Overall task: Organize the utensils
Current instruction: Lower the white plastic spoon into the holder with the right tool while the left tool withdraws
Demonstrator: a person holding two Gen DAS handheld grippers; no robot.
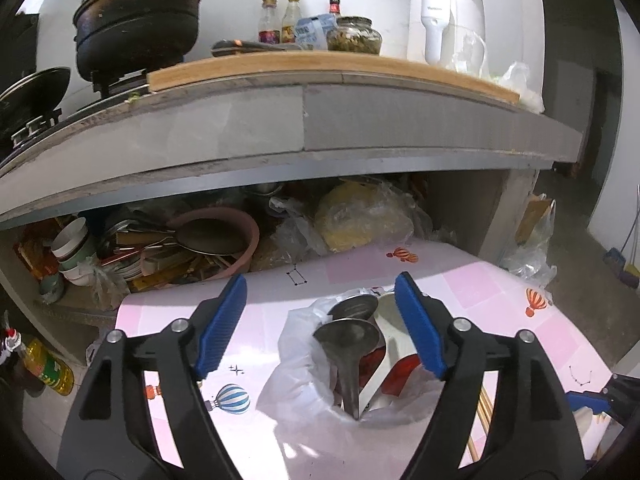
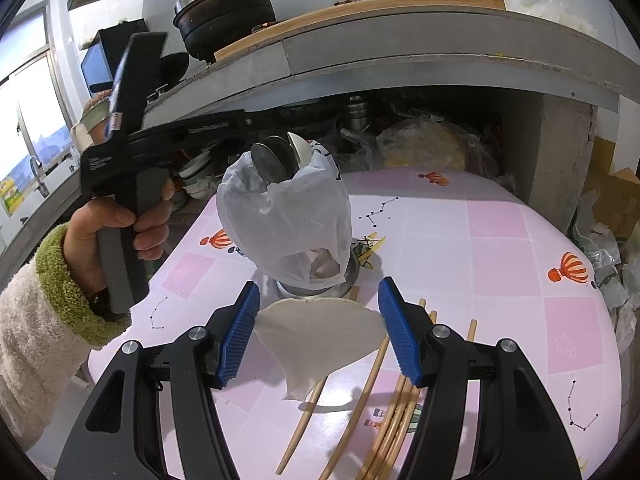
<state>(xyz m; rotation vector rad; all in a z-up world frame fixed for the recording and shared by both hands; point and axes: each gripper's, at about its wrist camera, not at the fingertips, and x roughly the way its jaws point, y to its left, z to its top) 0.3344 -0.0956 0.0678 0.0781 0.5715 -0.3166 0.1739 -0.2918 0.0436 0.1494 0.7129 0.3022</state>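
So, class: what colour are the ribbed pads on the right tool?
Blue pads, on black arms; clearest in the right wrist view.

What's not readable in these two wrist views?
- Spoon handles: left wrist view, lower ends hidden inside the plastic-bag-lined holder.
- Chopsticks: right wrist view, near ends covered by the right gripper.
- White spoon: handle tip hidden below its bowl.
- Under-counter clutter: shadowed, items indistinct.

A lived-in home kitchen: a blackened pot (image 1: 138, 20) sits on a gas stove (image 1: 36, 120) atop a concrete counter (image 1: 280, 120), beside sauce bottles (image 1: 280, 20) and a white appliance (image 1: 446, 20). Bowls (image 1: 74, 248) and pans crowd the shelf underneath; a balloon-print tablecloth (image 2: 500, 260) covers the table.
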